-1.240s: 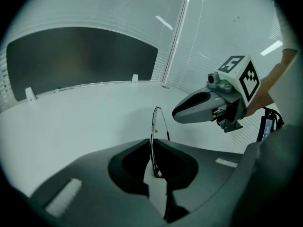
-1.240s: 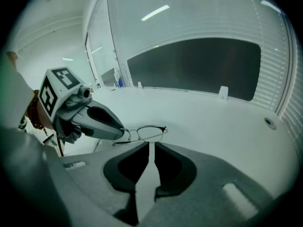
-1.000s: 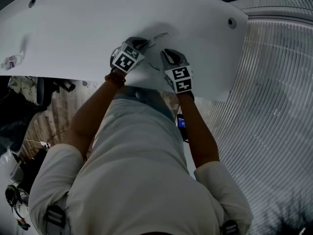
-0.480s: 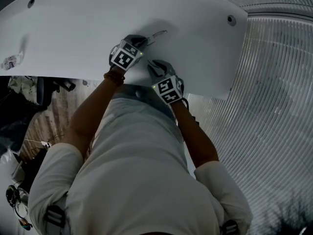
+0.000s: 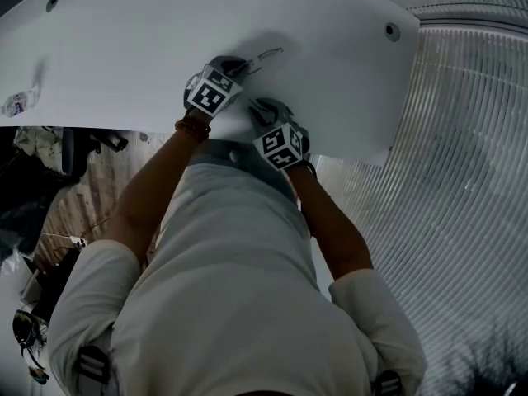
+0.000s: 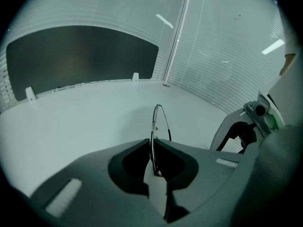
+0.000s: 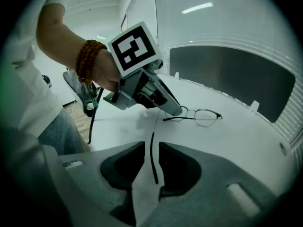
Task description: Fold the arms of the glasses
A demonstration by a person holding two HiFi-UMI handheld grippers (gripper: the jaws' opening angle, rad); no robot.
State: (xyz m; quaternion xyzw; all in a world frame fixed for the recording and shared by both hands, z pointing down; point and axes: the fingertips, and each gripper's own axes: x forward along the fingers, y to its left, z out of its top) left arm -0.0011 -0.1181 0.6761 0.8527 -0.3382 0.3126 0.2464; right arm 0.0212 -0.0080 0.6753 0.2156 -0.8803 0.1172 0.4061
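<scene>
Now the right gripper (image 7: 151,148) has swung in, jaws just eased apart around the temple arm (image 7: 152,162), not pinching. Beyond, the left gripper (image 7: 177,110) clenches the glasses (image 7: 204,116) by the worktop's (image 5: 124,48) near edge; folding probably comes next.

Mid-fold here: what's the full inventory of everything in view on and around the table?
Table: one, white, fills the upper head view.
Glasses: one pair, thin dark frame, on the table, gripped at one end.
Panel: one, dark, behind the table's far edge.
Small object: one, pale, table's left edge, unidentifiable.
Bracelet: one, brown beads, left wrist.
Left gripper: one, grey, shut on the glasses.
Right gripper: one, grey, fingers have just been opening, glasses arm between them, unpressed.
</scene>
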